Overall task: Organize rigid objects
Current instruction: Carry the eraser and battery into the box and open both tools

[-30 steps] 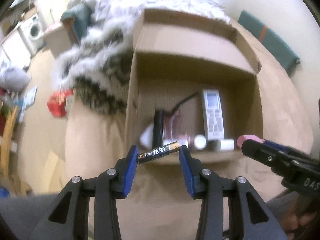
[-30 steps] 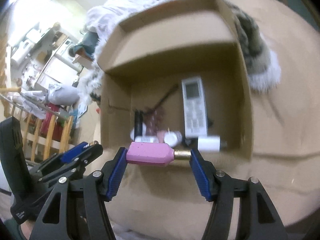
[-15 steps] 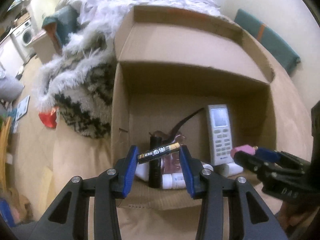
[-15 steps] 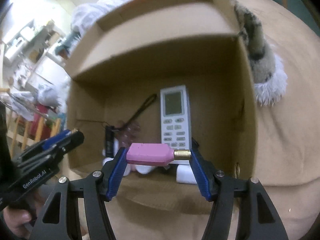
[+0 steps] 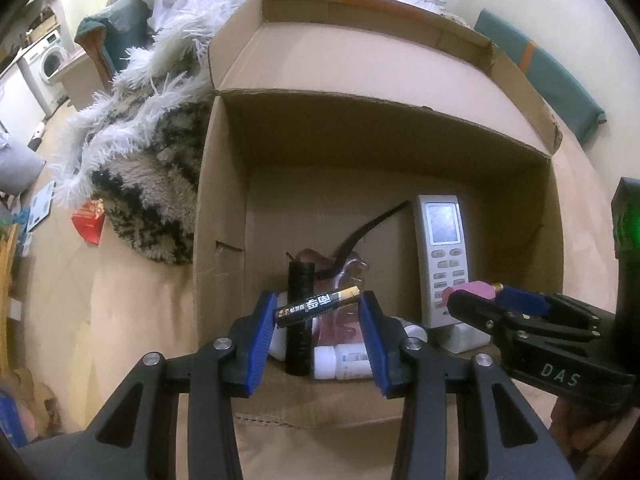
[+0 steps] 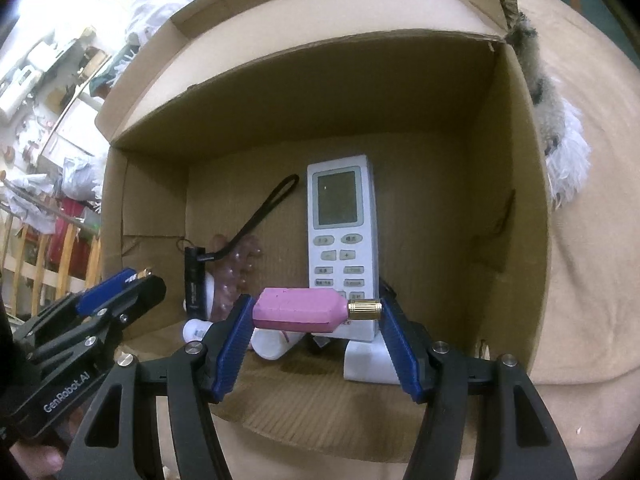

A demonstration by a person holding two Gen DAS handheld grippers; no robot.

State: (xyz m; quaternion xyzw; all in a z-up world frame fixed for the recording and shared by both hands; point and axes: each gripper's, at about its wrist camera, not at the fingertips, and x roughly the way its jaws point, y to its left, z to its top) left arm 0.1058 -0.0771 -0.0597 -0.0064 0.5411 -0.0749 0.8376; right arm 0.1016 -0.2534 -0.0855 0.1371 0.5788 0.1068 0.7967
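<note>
My left hand-held gripper [image 5: 319,316] pinches a battery [image 5: 318,306] and my right hand-held gripper [image 6: 316,320] pinches a pink bottle [image 6: 300,314], both above the near edge of the cardboard box [image 5: 224,208].

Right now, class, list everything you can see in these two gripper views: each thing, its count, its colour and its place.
cardboard box: one, brown, open, on the tan cover
remote control: one, white, flat on the box floor, right of centre
flashlight: one, black with a strap, box floor, left
white bottles: at least two, lying at the box's near edge
knobbly pink item: one, beside the flashlight
battery: one, black and gold, clamped end to end
pink bottle: one, gold cap, clamped end to end
shaggy blanket: one, white and black, left of the box
left gripper: black, blue pads, above the box's near edge
right gripper: the same, beside it
</note>
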